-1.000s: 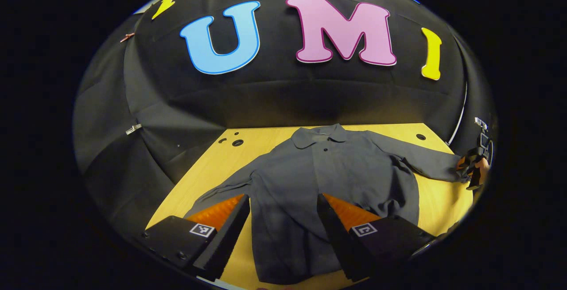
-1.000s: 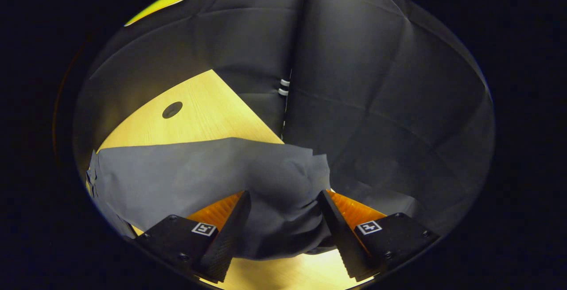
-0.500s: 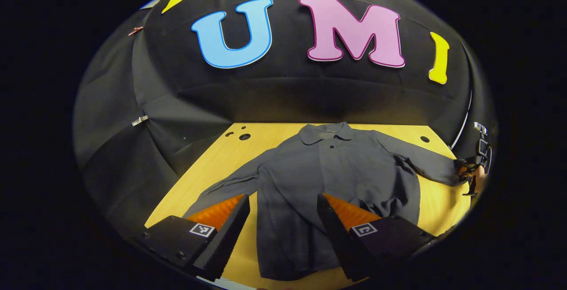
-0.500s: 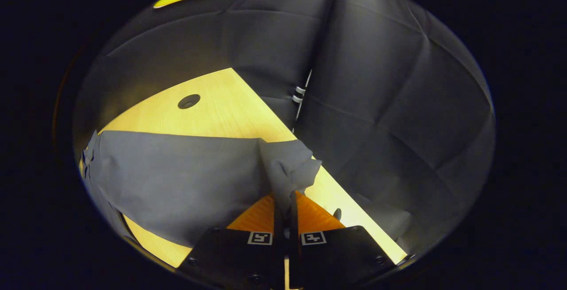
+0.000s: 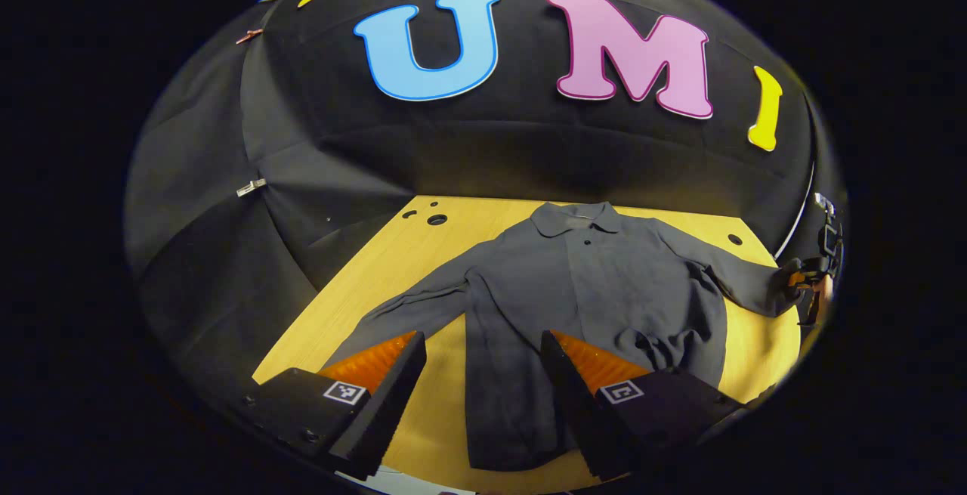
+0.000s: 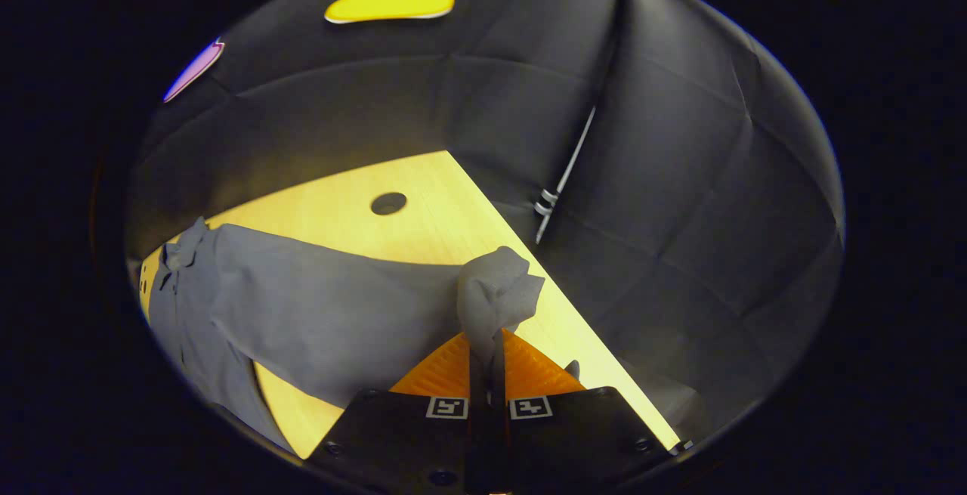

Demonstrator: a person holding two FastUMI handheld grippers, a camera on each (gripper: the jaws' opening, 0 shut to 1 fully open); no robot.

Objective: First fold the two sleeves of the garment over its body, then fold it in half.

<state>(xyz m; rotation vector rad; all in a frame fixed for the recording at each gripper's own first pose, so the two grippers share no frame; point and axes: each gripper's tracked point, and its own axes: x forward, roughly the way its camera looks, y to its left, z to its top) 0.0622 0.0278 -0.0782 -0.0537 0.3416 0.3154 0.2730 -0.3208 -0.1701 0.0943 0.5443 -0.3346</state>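
On the pale wooden worktop (image 6: 423, 230), your right hand-held gripper (image 6: 486, 363) has just pinched the sleeve cuff (image 6: 495, 295), ready to fold, while your left hand-held gripper (image 5: 483, 374) hovers spread above the garment (image 5: 597, 291).

One grey collared shirt (image 5: 597, 291) lies on the one wooden counter (image 5: 393, 268), with two sleeves spread out to its sides. Two tongs are there: the left tongs (image 5: 483, 374) and the right tongs (image 6: 487, 359). Three round holes (image 5: 437, 219) sit at one far corner of the counter and one at the other.
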